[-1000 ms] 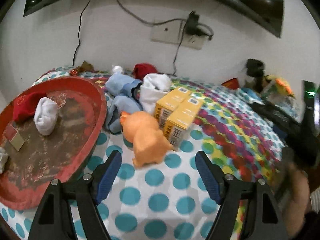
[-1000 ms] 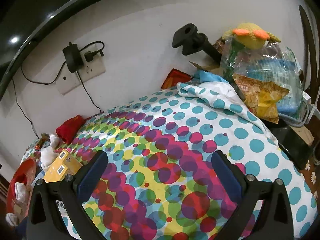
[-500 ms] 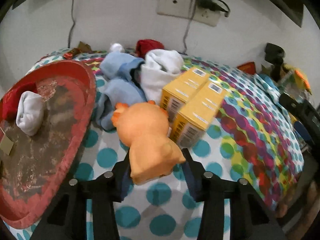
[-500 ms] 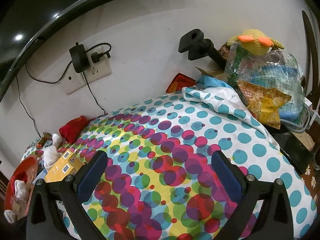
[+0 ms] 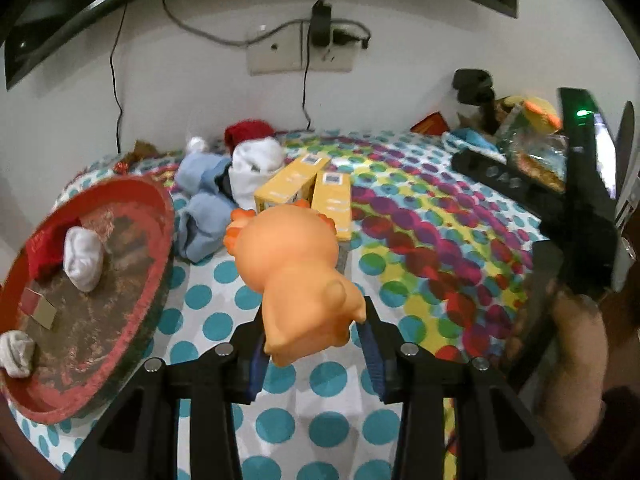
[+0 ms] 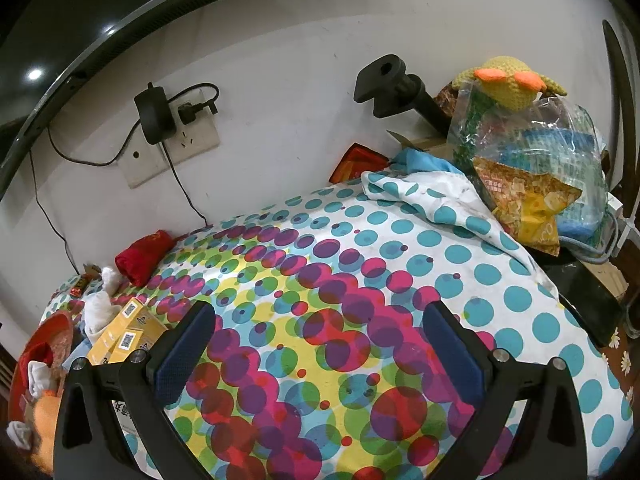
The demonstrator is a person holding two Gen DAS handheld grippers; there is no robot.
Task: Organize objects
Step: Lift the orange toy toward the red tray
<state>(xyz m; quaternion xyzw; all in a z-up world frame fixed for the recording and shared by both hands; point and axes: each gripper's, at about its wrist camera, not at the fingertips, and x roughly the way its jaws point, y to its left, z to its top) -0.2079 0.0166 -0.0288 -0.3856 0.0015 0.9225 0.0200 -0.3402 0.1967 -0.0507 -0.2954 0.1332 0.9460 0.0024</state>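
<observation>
Now the left gripper (image 5: 314, 354), jaws just closed, clamps an orange toy (image 5: 298, 276) beside the red tray (image 5: 158, 216); the right gripper (image 6: 320, 344) gapes empty.

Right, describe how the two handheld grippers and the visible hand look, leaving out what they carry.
Both grippers are matte black frames with silver screw heads on the finger arms. The left gripper has dark blue ribbed pads; the right gripper has matching blue textured pads. In the left wrist view, the right unit's body shows a green light, and the hand holding it wears a dark sleeve.
</observation>
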